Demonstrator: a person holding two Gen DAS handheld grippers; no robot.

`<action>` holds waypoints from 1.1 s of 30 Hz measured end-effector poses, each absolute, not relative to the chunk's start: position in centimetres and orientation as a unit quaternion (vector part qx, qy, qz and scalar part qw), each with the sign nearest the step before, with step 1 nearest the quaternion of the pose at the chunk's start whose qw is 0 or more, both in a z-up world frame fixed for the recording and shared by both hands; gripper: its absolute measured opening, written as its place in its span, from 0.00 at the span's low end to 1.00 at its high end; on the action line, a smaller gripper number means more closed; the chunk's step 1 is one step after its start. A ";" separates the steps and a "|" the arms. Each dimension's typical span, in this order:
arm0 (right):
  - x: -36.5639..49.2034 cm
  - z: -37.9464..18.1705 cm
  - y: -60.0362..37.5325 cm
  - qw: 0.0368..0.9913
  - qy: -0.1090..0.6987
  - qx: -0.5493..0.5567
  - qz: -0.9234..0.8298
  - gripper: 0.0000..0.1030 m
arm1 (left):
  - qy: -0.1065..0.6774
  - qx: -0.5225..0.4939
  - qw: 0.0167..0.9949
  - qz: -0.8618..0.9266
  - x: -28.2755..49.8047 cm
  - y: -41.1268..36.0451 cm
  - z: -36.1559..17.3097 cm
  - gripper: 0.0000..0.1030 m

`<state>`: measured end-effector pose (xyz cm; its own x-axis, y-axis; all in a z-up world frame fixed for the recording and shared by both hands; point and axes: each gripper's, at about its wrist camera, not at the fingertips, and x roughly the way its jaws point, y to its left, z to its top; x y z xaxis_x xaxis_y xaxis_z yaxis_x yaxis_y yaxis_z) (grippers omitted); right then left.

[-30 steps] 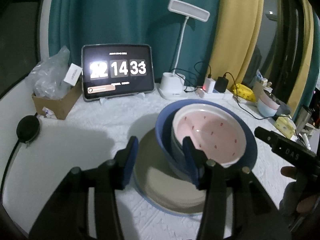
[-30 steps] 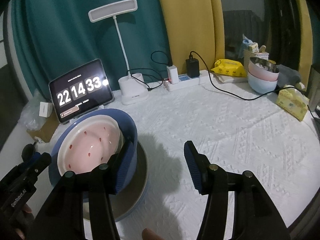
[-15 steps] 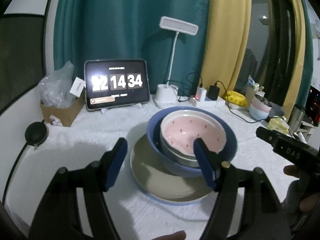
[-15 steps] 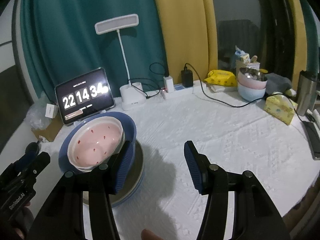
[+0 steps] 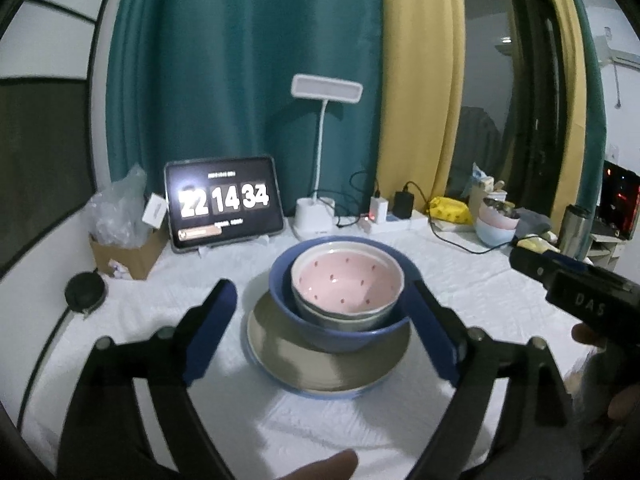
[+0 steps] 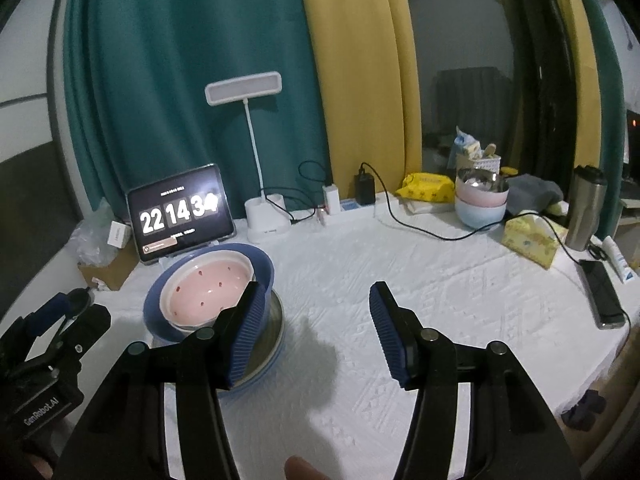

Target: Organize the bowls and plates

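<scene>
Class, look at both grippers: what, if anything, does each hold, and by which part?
Nothing. The left gripper has just opened, clear of the blue bowl; the right gripper is empty.

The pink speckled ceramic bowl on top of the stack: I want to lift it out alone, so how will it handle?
The pink speckled ceramic bowl looks glazed, so probably slippery between claw pads. It looks rigid and likely chips if dropped. It nests in a grey bowl inside the wide blue bowl, so that one may lift with it.
</scene>
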<state>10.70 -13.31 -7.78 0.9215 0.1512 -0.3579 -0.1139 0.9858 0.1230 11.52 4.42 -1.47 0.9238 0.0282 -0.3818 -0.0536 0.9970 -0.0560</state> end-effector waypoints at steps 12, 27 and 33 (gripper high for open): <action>5.2 -5.8 -14.6 0.987 0.142 0.042 0.062 0.62 | 0.149 -0.005 0.989 0.018 6.8 2.1 1.4 0.94; -1.1 -2.5 -15.8 0.993 0.087 0.039 0.067 0.65 | 0.091 0.005 0.996 0.022 1.5 0.7 4.7 0.94; -3.3 -1.4 -16.0 0.994 0.071 0.036 0.069 0.66 | 0.085 0.000 0.996 0.023 0.0 0.6 5.9 0.94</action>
<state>-3.29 -15.97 -1.39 0.9805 0.1419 -0.1358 -0.1319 0.9880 0.0805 0.04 0.63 5.86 0.9846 0.0449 -0.1689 -0.0448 0.9990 0.0047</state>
